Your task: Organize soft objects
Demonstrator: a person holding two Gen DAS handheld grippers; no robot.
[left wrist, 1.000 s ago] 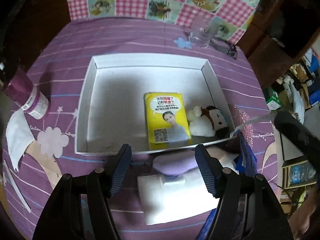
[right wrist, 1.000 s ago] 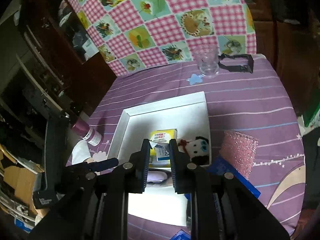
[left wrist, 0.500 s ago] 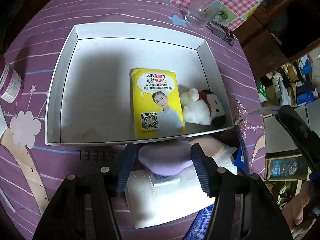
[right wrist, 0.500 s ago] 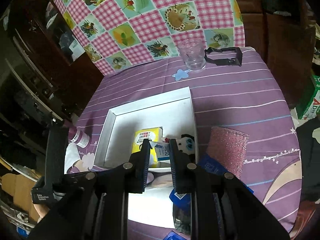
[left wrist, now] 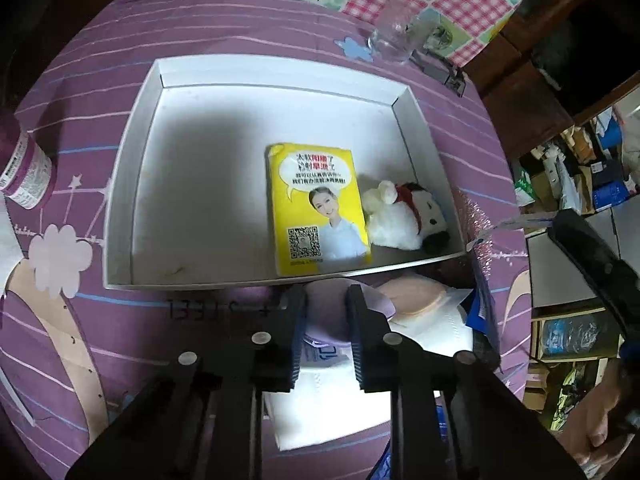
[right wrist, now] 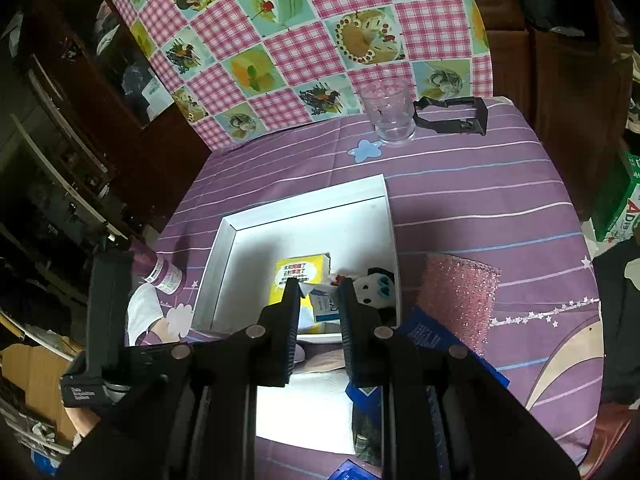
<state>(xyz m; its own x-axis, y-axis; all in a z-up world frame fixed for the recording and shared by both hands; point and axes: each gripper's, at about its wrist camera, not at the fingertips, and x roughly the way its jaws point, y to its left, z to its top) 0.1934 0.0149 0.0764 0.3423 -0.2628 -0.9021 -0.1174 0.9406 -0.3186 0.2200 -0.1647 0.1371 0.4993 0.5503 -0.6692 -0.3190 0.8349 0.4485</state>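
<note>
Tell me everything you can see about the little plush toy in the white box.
The plush toy is small and fluffy, white-bodied with black ears, a red scarf and blue eyes. It lies on its side in the white box, in the corner by the right wall, its pale paw against the yellow packet. Neither gripper touches it.
</note>
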